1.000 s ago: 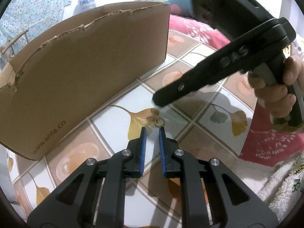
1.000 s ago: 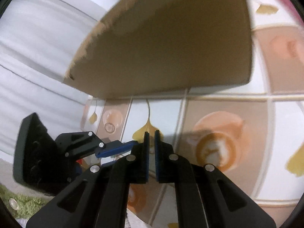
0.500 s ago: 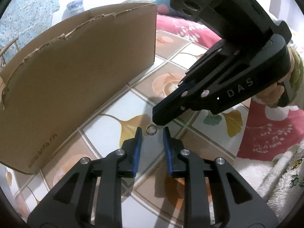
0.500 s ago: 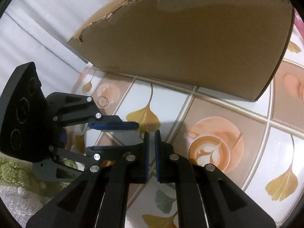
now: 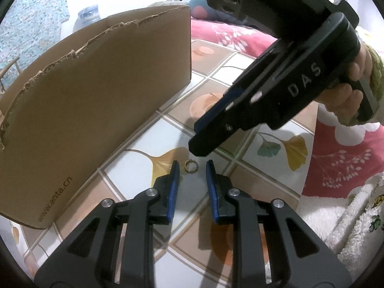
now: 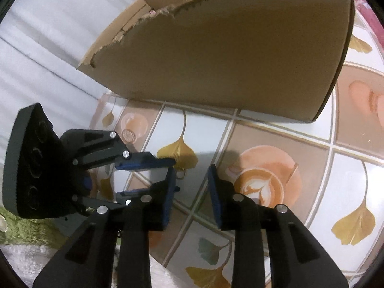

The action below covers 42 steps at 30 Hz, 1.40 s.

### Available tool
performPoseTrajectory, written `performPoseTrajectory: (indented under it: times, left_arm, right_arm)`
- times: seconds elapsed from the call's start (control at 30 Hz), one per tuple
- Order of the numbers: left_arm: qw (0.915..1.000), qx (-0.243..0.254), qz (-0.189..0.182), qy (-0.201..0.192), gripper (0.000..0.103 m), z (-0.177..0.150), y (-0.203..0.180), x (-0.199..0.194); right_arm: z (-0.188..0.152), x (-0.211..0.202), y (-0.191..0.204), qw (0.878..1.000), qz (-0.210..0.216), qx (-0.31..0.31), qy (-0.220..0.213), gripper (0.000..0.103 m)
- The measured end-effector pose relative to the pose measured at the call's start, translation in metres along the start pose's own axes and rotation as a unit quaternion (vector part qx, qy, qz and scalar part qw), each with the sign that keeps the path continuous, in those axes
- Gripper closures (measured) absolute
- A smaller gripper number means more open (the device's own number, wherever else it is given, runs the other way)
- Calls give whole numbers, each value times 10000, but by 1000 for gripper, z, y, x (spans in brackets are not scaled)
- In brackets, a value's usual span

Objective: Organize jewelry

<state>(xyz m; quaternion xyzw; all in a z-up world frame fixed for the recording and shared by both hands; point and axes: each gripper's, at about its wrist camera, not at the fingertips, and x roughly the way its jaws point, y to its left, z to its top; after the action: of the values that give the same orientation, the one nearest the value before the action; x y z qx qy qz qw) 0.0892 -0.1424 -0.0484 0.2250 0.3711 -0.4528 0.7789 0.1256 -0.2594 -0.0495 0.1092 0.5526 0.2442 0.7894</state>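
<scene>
Two claws work over a patterned bench (image 5: pixel 134 148) printed with ginkgo leaves and coffee cups. Nearest in the left wrist view, the left claw (image 5: pixel 191 168) stands slightly spread, having parted a little within the last second, its blue pads (image 5: pixel 173 192) pressing on nothing. A small gold ring (image 5: pixel 190 166) lies flat on the bench between the tips, a touch nearer the left pad, clear of both. Just past it, toward 1 o'clock, the right claw (image 5: pixel 199 144) comes in from the upper right, a hand (image 5: pixel 348 93) on its grip; its tips hang above the ring. In the right wrist view the right claw (image 6: pixel 190 171) has just been opening and now stands spread, empty; the ring (image 6: pixel 181 174) sits just beyond its left pad, at the tips of the left claw (image 6: pixel 171 165), which enters from 9 o'clock. Farther out, 10 to 12 o'clock, a torn-edged cardboard box (image 5: pixel 96 100) stands on the bench. Beyond, at 1 o'clock, red floral fabric (image 5: pixel 228 36).
</scene>
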Motion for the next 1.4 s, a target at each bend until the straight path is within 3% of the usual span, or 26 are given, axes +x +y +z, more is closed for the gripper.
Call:
performPoseTrajectory:
  times: [0.4,0.5,0.83,0.93,1.2,1.4]
  left_arm:
    - [9996,255,-120,71,82,1,2,0]
    - [9993,314,-152,94,91,3,2,0]
    - [9979,597,-170,175,93,6,-2,1]
    - [9980,594,-182,150,100,5,-3,1]
    - [9983,550,-191,60,103,0,-7,0]
    - [9988,344,-342,83,103,-3,0,-6]
  right_arm:
    - [-6,-5,6,9999,-103,-119,-35,75]
    - [-9,-7,5,9999,-84,-128,-43,75]
    - [-4,-7,5,9998,41,-164,92,75]
    - [-3,-6,5,9998,57,-136,113,75]
    - [-6,-4,4,9999,-97,-56,93,75]
    - [-11,-1,17,9977,-496,-456,-71,76]
